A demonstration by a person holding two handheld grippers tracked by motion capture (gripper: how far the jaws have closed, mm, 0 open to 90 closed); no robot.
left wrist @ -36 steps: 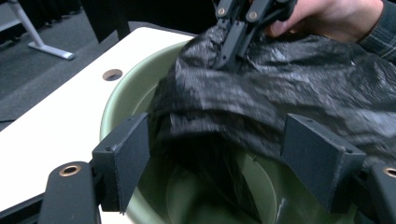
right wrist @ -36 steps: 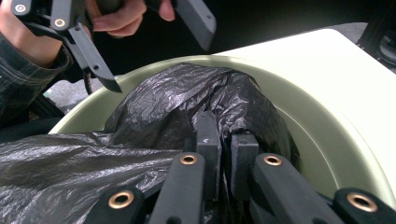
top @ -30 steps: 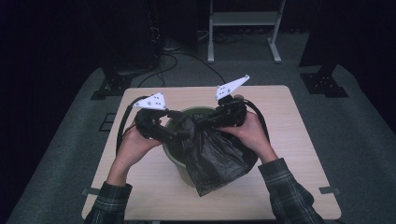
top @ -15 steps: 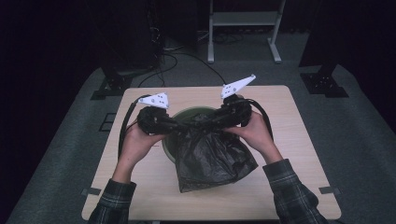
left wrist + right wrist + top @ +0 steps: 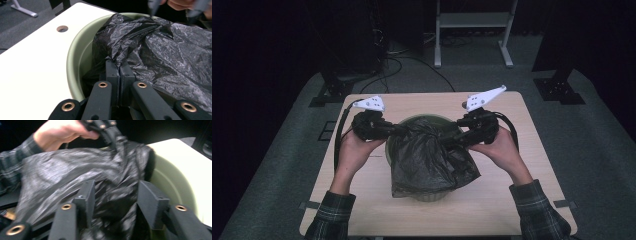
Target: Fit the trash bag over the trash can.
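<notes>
Hands at the near edge of a pale wooden tabletop (image 5: 362,195) work a crinkled black plastic bin liner (image 5: 429,160) over a round pale green plastic bin (image 5: 75,57) that stands at the middle of the tabletop. The liner lies bunched across the bin's mouth, draping down its near side, while the far rim shows bare.

The left hand-held gripper (image 5: 119,68) has its jaws pressed together on a fold of the liner just inside the bin's left rim, seen clearly in the left gripper view. The right hand-held gripper (image 5: 116,200) sits at the liner's right side; its jaws have just been opening and now stand about half apart, with crumpled liner between them but the pads not pressing on it.

Risks, as a judgement: with one side released, the liner hangs from a single pinch. A pull by the left hand could drag the whole bag off to that side or let the loose edge slump into the bin. The thin film could tear where the shut jaws bite it. The light bin could tip or slide on the smooth tabletop if the bag is tugged sideways. The right jaws may close on several layers and seal the opening.
</notes>
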